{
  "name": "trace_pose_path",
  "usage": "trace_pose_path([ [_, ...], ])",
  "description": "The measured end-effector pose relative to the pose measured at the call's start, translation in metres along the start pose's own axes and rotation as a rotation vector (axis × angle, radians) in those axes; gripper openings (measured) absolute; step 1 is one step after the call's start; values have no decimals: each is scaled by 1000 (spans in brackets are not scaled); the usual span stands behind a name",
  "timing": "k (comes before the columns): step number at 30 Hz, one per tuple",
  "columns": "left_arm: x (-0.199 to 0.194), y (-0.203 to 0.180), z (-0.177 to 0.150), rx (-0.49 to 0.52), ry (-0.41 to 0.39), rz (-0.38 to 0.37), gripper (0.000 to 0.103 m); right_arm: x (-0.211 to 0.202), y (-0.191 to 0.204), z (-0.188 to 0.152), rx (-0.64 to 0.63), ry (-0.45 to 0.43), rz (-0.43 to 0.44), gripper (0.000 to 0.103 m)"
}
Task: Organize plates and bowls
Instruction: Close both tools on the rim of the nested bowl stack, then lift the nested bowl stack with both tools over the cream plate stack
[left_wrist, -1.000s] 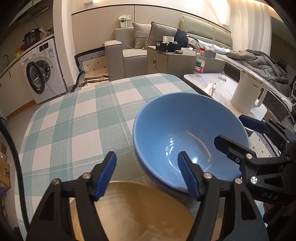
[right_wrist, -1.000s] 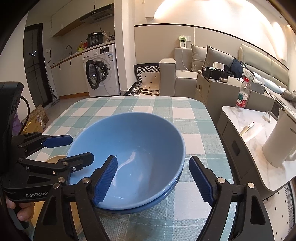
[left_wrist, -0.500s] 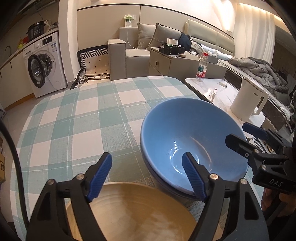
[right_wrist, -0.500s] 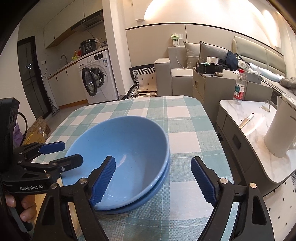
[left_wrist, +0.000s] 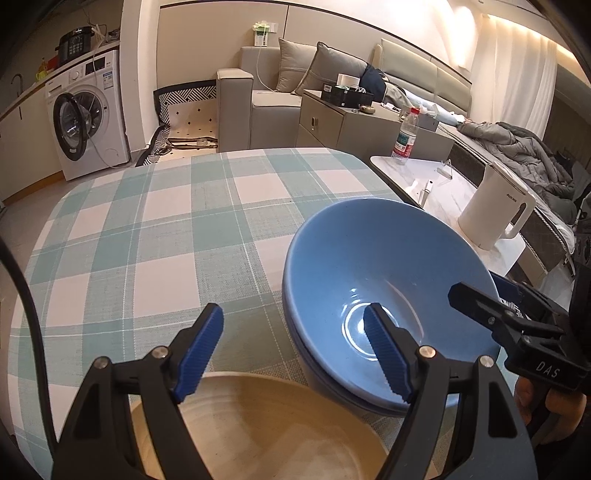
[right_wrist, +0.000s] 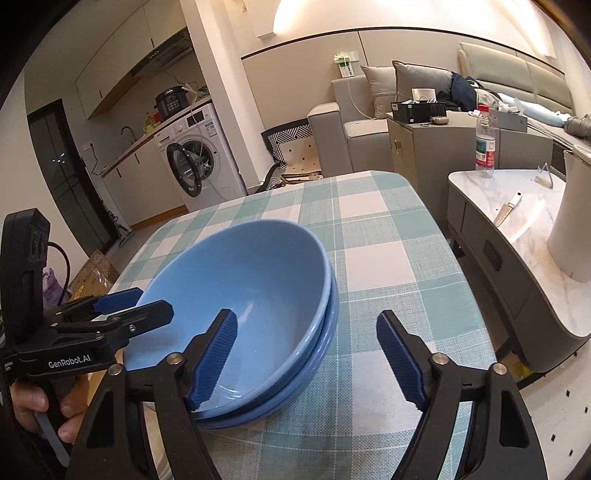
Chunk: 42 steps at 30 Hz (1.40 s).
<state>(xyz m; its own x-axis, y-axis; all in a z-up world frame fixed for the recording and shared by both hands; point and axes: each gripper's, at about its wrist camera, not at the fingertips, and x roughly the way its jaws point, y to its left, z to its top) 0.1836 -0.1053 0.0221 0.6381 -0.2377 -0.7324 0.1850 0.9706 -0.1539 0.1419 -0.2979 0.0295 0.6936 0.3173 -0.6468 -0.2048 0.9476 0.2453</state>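
The two blue bowls (right_wrist: 251, 306) sit nested on the tabletop (right_wrist: 388, 258); the right gripper (right_wrist: 306, 360) is closing around their rim, the left gripper (left_wrist: 293, 349) is apart over the tan plate (left_wrist: 258, 424); a poor grip could tip the stack

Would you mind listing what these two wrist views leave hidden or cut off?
- Tan dish, left wrist view: near part cut off by the bottom edge and covered by the left gripper.
- Lower blue bowl, right wrist view: only its rim shows; the upper blue bowl fills it.
- White kettle, right wrist view: cut off by the picture's edge.
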Motion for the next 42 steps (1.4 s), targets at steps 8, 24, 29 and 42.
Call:
trace_pose_path([
  [8, 9, -3, 0, -11, 20, -34, 64, 5, 8, -4, -15, 23, 24, 54],
  [24, 16, -14, -3, 18, 63, -53, 44, 5, 8, -6, -7, 31, 35, 54],
  [29, 15, -15, -2, 22, 63, -42, 44, 5, 9, -6, -10, 32, 34, 54],
  [42, -1, -20, 1, 39, 28, -29, 44, -6, 10, -6, -22, 6, 42, 54],
])
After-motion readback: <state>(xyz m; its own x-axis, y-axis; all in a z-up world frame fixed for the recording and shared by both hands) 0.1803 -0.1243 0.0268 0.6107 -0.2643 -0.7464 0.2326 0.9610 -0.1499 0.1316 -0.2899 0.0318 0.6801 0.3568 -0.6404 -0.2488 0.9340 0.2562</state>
